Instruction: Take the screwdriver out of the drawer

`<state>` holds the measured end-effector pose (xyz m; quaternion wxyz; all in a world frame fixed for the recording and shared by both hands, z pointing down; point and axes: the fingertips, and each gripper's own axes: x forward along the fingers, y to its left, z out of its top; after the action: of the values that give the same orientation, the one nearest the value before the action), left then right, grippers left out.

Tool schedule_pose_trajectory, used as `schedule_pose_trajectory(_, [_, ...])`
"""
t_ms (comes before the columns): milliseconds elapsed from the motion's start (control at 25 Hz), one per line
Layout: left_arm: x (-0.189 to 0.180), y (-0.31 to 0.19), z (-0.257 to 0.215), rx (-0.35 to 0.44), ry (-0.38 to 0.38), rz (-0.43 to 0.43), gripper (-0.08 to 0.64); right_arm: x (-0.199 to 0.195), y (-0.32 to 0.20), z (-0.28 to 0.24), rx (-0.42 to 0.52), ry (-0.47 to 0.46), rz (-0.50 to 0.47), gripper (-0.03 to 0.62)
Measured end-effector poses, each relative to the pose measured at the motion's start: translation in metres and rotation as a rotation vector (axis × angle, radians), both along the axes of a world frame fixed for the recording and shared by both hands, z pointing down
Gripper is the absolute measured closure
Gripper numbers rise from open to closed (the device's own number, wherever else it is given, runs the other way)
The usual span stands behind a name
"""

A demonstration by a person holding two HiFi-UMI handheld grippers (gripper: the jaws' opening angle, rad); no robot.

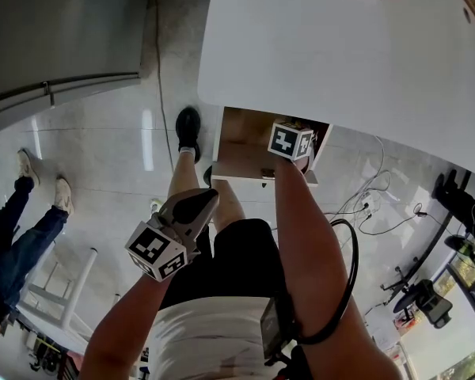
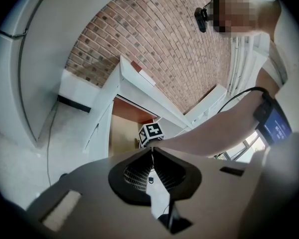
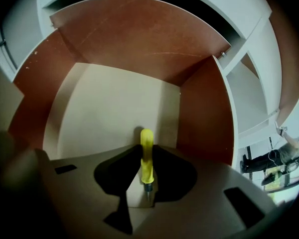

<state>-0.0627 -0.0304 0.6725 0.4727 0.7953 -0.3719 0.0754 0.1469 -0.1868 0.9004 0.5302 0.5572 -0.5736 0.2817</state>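
Tiled floor, brick wall behind, and a white desk point(image 1: 317, 46) with its drawer point(image 1: 237, 163) pulled open underneath. Right tongs point(image 3: 146, 148) reach steeply down into that drawer and they're clamped on the screwdriver point(image 3: 146, 163). The yellow handle is pinched right between the pads, its butt end poking out past the tips and the metal end pointing back toward the tongs' body. Drawer bottom around the tips looks bare otherwise. Left tongs point(image 2: 152, 150) hang outside the drawer, well back from the right ones, jaws together with nothing in them.

So I'd call this the grab step: the hold looks made, but the screwdriver hasn't left the drawer yet. Can't tell if it's resting on the bottom or just off it. Next move, I reckon, is a lift up and back toward the person, keeping the squeeze on and clearing the drawer's front edge and the desk lip above. That handle looks smooth and round, so a jerky pull might let it swivel in the pads.
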Motion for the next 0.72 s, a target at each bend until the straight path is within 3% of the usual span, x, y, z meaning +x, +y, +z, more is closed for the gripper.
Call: schedule_pose_trajectory(720, [0.01, -0.001, -0.041, 0.045, -0.033, 0.033, 0.545, -0.058, -0.001, -0.052, 0.031, -0.22, -0.24, 0.526])
